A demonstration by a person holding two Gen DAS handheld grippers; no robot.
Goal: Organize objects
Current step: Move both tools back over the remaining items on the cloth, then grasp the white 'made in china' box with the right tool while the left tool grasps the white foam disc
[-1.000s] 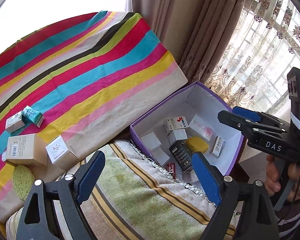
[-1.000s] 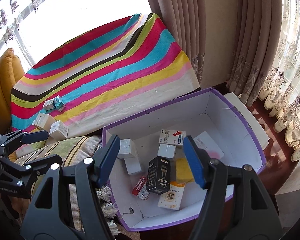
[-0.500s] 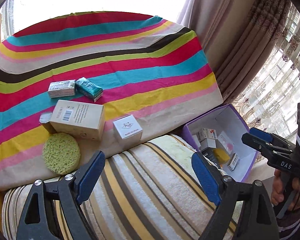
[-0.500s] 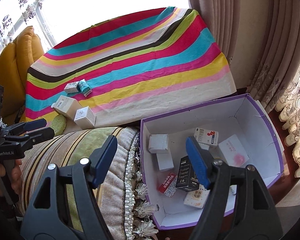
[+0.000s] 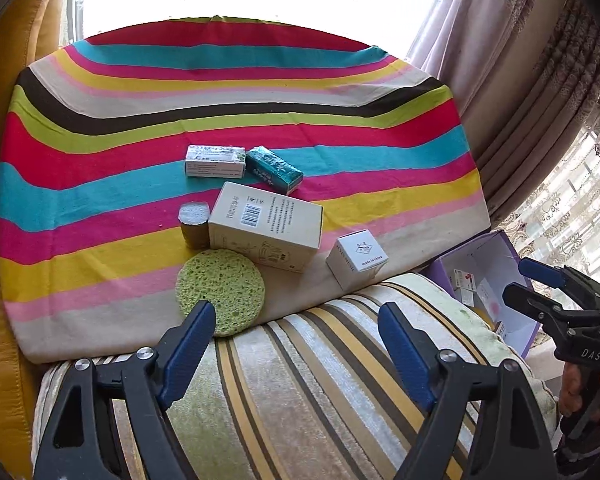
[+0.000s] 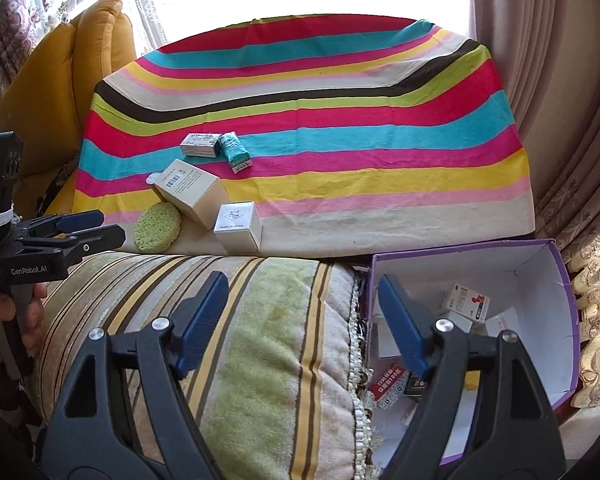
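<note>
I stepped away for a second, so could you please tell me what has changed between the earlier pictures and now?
Both views have swung from the purple box towards the things on the striped cloth. The left gripper is closing a little, the right gripper is opening; nothing is between either pair of jaws. The green sponge, the large beige box and the small white box lie as before.
</note>
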